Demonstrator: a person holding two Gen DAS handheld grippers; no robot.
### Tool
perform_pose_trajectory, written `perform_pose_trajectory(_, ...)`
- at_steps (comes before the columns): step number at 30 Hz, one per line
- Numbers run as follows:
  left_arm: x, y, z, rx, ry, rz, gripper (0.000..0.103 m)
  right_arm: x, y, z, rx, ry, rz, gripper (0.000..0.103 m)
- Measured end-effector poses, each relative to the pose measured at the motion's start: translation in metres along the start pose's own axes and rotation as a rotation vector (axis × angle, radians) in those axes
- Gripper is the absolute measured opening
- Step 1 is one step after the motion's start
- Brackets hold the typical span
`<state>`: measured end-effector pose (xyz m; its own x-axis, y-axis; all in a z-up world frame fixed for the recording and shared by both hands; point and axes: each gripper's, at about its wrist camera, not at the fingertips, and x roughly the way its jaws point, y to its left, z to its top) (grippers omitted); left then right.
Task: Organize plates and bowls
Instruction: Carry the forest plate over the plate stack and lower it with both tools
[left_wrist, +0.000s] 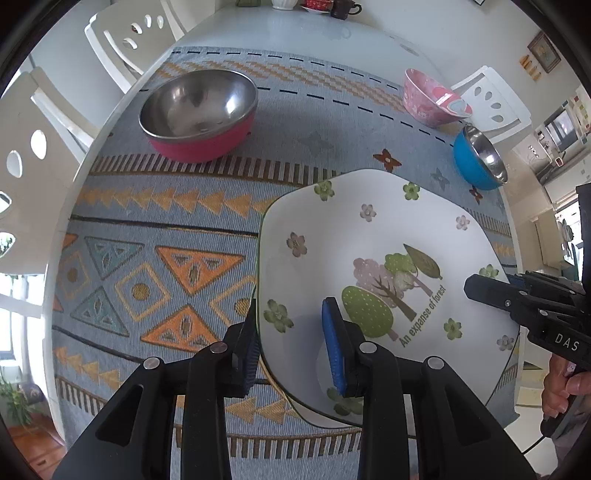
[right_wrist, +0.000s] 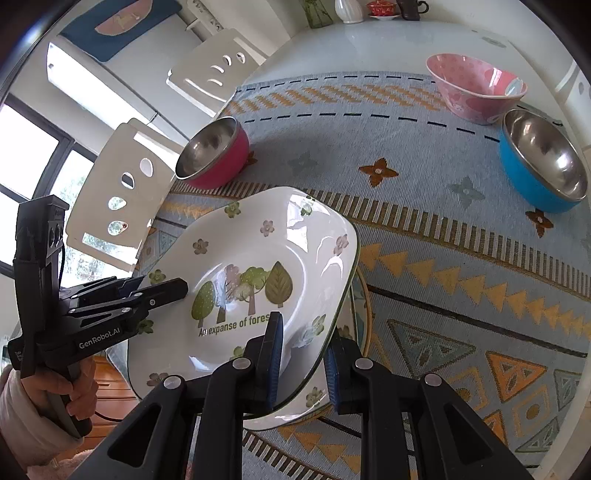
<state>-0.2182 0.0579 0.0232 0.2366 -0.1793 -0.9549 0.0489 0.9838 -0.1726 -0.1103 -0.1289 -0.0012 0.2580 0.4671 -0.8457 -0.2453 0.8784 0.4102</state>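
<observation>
A white square plate (left_wrist: 388, 229) (right_wrist: 258, 229) printed with trees and flowers hangs tilted over the patterned cloth, held from both sides. My left gripper (left_wrist: 291, 343) is shut on its left rim. My right gripper (right_wrist: 303, 358) is shut on the opposite rim. Each gripper shows in the other's view: the right gripper (left_wrist: 469, 288) and the left gripper (right_wrist: 181, 288). Under the held plate lies a second flowered plate (right_wrist: 314, 400), mostly hidden. A red steel bowl (left_wrist: 199, 118) (right_wrist: 214, 151), a pink patterned bowl (left_wrist: 432, 99) (right_wrist: 476, 85) and a blue steel bowl (left_wrist: 480, 158) (right_wrist: 543, 166) stand apart on the cloth.
The blue and orange cloth (left_wrist: 166, 240) (right_wrist: 461, 258) covers the near part of a white table. White chairs (left_wrist: 122, 40) (right_wrist: 122, 199) stand along its left side. Cups and a vase (right_wrist: 384, 9) sit at the far end. A person's hand (right_wrist: 74, 391) grips the left handle.
</observation>
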Motion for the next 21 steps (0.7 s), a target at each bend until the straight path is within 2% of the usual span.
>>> perform_pose_trajectory(11, 0.005, 0.006, -0.019, -0.05, 0.02, -0.008, 0.029, 0.007, 0.001, -0.008, -0.003, 0.024, 0.016, 0.02)
perform_pose_trajectory(21, 0.01, 0.006, -0.022, -0.035, 0.038, 0.007, 0.03, 0.014, 0.0, -0.011, 0.015, 0.045, 0.013, 0.02)
